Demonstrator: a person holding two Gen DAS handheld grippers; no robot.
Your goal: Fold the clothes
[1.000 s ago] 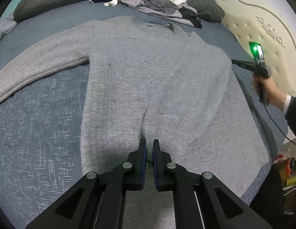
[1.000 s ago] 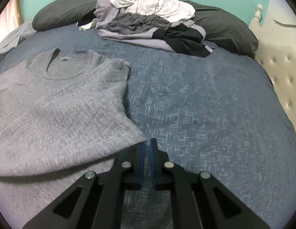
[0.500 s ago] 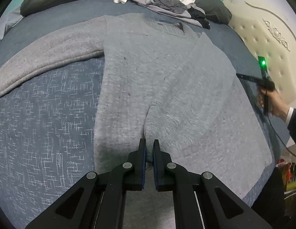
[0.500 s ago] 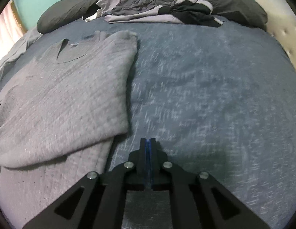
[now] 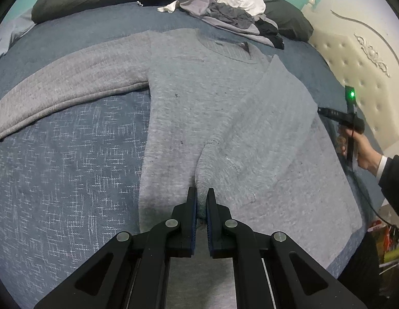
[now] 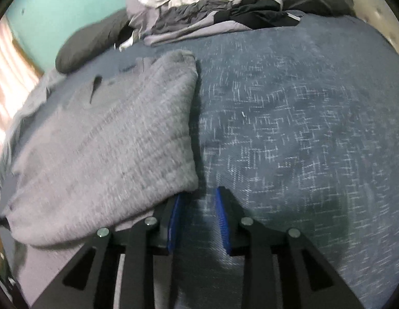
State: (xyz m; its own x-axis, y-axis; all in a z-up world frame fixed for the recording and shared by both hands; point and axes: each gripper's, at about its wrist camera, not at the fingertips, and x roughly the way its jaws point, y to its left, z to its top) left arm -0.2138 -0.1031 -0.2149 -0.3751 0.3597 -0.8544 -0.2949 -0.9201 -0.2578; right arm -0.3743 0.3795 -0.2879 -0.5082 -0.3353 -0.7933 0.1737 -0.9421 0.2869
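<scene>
Sweater (image 5: 199, 108) cuff pinched by left gripper (image 5: 201, 200), angled down; right hand (image 5: 361, 146) seemingly level

- Left gripper (image 5: 201, 195): black angular arms, blue ribbed pads lining the inner faces of the jaws, four round silver screws behind them.
- Right gripper (image 6: 198, 198): same black build, blue pads, four silver screws behind the jaws.
- Seen from the left, it carries a green light on top and a black cable trailing beneath.
- Sleeve (image 5: 395, 177): dark, with a white cuff.
</scene>
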